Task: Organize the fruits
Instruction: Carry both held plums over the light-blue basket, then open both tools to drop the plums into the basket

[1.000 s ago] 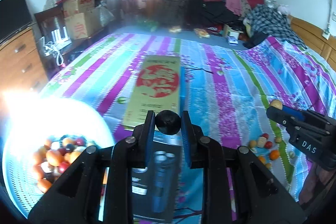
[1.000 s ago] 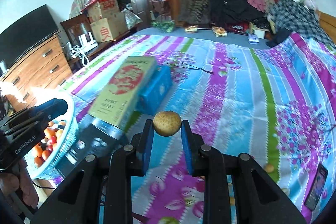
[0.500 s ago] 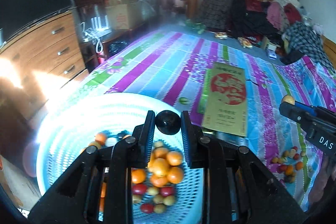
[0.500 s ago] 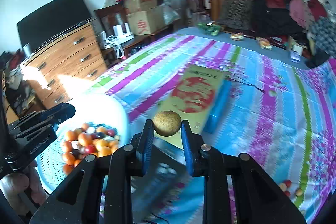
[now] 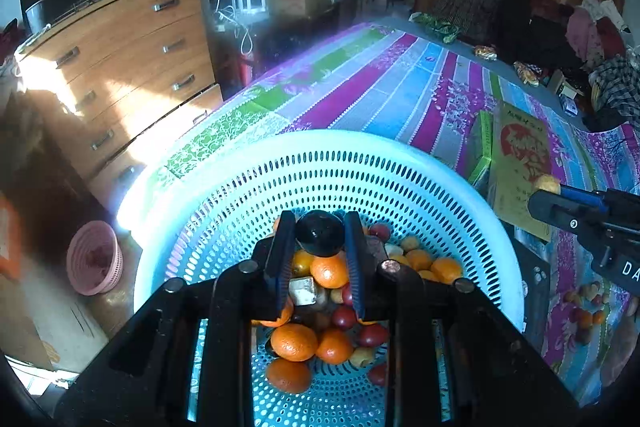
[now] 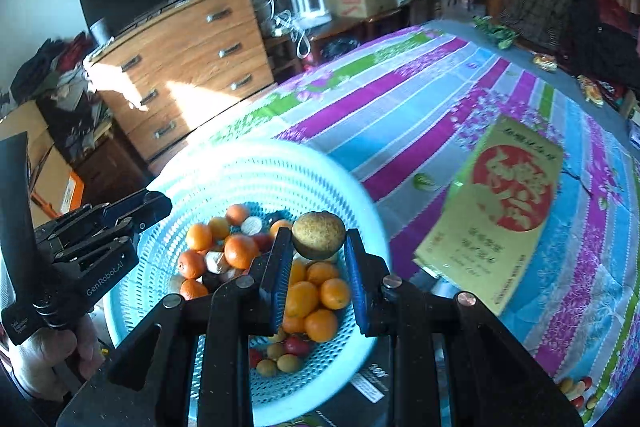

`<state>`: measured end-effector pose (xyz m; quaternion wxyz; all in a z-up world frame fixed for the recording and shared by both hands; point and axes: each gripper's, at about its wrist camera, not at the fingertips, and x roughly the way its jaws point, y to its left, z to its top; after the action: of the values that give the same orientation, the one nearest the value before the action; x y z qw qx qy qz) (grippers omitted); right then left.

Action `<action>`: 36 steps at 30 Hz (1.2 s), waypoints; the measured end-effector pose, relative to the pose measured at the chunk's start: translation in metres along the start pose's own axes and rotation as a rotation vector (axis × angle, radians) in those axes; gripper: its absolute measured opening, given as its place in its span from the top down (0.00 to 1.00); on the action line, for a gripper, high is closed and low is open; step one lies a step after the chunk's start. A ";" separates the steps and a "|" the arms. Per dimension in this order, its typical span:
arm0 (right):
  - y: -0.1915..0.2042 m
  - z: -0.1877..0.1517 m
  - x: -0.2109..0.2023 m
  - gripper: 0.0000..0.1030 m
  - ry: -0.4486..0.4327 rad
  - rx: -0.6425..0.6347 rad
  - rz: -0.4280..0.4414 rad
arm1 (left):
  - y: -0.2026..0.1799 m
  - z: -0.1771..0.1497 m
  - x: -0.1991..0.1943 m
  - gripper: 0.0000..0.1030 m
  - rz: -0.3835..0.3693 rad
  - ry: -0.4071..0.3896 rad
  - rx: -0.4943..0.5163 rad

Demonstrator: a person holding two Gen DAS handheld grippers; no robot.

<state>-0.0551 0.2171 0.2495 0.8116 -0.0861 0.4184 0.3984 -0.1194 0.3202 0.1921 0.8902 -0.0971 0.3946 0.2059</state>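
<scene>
left claw point(image 5: 320, 247) closing on a dark round fruit point(image 5: 320, 238), pinching it between both blue pads, hanging right over the pale blue perforated basket point(image 5: 472, 195). right claw point(image 6: 318, 251) gripping a speckled brown round fruit point(image 6: 319, 235) the same way, hovering above the basket's inner side. basket sitting at the near left corner of the bed point(image 6: 400, 99), just beside the bed edge facing the wooden dresser point(image 5: 120, 59). holding a heap of oranges point(image 6: 240, 251), small red fruits and pale yellow ones. lying further in on the striped bedspread, a yellow box with a red emblem point(image 6: 500, 211). resting near the bed's right edge, a small loose cluster of fruits point(image 5: 586, 311). standing on the floor beside the bed, a pink basket point(image 5: 94, 259).
</scene>
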 end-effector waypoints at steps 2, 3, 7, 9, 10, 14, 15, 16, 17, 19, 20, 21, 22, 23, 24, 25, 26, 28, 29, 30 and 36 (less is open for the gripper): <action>0.006 -0.003 0.013 0.72 0.037 -0.003 0.013 | 0.004 -0.005 0.007 0.76 0.001 0.025 -0.001; 0.006 -0.004 0.017 0.72 0.048 -0.003 0.014 | 0.007 -0.007 0.009 0.76 0.003 0.036 -0.002; 0.009 -0.008 0.029 0.72 0.081 -0.001 0.007 | 0.014 -0.010 0.014 0.76 -0.003 0.059 -0.006; 0.008 -0.007 0.032 0.72 0.089 -0.001 0.002 | 0.016 -0.011 0.016 0.76 -0.006 0.065 -0.008; 0.008 -0.006 0.033 0.72 0.091 0.000 0.002 | 0.017 -0.011 0.016 0.76 -0.007 0.067 -0.009; 0.013 -0.003 0.033 0.72 0.093 -0.005 0.001 | 0.020 -0.009 0.017 0.76 -0.011 0.071 -0.014; 0.014 -0.002 0.033 0.72 0.094 -0.006 0.001 | 0.022 -0.008 0.019 0.76 -0.012 0.070 -0.014; 0.015 -0.002 0.033 0.72 0.094 -0.007 0.001 | 0.023 -0.009 0.019 0.76 -0.013 0.070 -0.017; 0.016 -0.002 0.034 0.72 0.095 -0.008 0.001 | 0.024 -0.009 0.019 0.76 -0.013 0.070 -0.017; 0.017 -0.003 0.034 0.72 0.096 -0.008 0.001 | 0.025 -0.009 0.019 0.76 -0.015 0.070 -0.017; 0.018 -0.003 0.034 0.72 0.097 -0.009 0.002 | 0.025 -0.009 0.019 0.76 -0.013 0.069 -0.018; 0.018 -0.003 0.034 0.72 0.096 -0.010 0.003 | 0.025 -0.009 0.019 0.76 -0.013 0.070 -0.018; 0.019 -0.003 0.034 0.72 0.096 -0.011 0.003 | 0.026 -0.009 0.019 0.76 -0.013 0.070 -0.019; 0.019 -0.003 0.034 0.72 0.095 -0.013 0.004 | 0.026 -0.009 0.020 0.76 -0.013 0.071 -0.020; 0.020 -0.002 0.034 0.72 0.096 -0.013 0.003 | 0.027 -0.009 0.021 0.76 -0.014 0.072 -0.021; 0.020 -0.002 0.034 0.72 0.095 -0.012 0.004 | 0.027 -0.009 0.021 0.76 -0.015 0.073 -0.023; 0.020 -0.003 0.034 0.72 0.095 -0.013 0.004 | 0.028 -0.009 0.021 0.76 -0.014 0.075 -0.023; 0.020 -0.002 0.034 0.72 0.097 -0.014 0.004 | 0.027 -0.009 0.023 0.76 -0.014 0.076 -0.024; 0.020 -0.002 0.034 0.72 0.097 -0.014 0.004 | 0.027 -0.009 0.023 0.76 -0.015 0.077 -0.024; 0.020 -0.002 0.035 0.72 0.097 -0.013 0.005 | 0.027 -0.009 0.024 0.76 -0.014 0.077 -0.024; 0.023 -0.002 0.037 0.71 0.100 -0.020 0.014 | 0.029 -0.010 0.027 0.75 -0.004 0.085 -0.031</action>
<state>-0.0610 0.2526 0.2250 0.7860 -0.1113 0.4551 0.4033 -0.1220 0.3510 0.1650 0.8713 -0.1204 0.4288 0.2061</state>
